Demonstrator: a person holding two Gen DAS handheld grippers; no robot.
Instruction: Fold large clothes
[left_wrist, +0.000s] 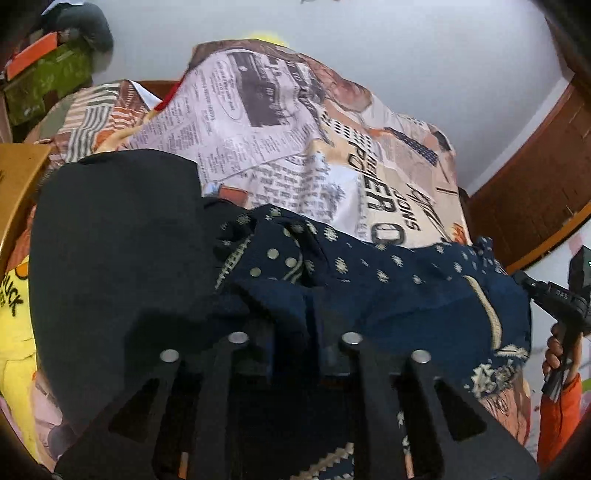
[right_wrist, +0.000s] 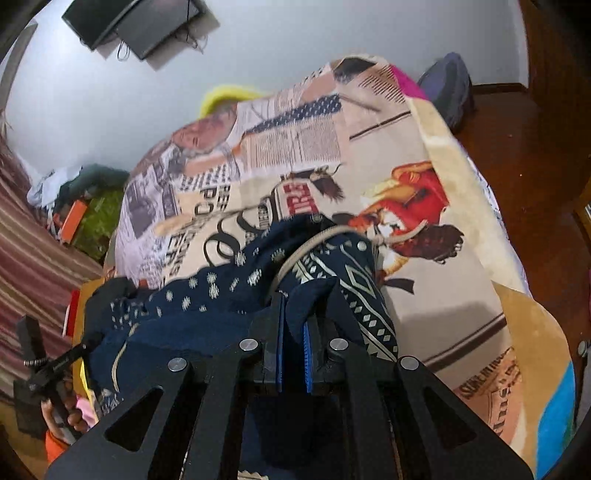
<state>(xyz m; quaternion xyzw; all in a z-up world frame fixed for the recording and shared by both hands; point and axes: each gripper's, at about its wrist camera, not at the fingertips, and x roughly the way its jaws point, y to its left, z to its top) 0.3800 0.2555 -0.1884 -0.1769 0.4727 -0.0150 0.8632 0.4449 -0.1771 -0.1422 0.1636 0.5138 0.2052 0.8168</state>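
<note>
navy garment (right_wrist: 221, 295) with cream dots and diamonds, newspaper-print bedsheet (right_wrist: 424, 295), black cloth (left_wrist: 110, 240)

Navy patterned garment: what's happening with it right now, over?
Right gripper shut on navy garment. Left gripper has fabric between its jaws, grip unclear. Black cloth bunched alongside.

I am viewing the navy garment (left_wrist: 388, 291), printed with small cream motifs and cream geometric borders (right_wrist: 354, 291), lying bunched in folds across the collage-print bedcover (left_wrist: 295, 147). A cream cord (right_wrist: 314, 240) is running over its upper fold. Its near edge is sitting pinched together in the right wrist view.
</note>
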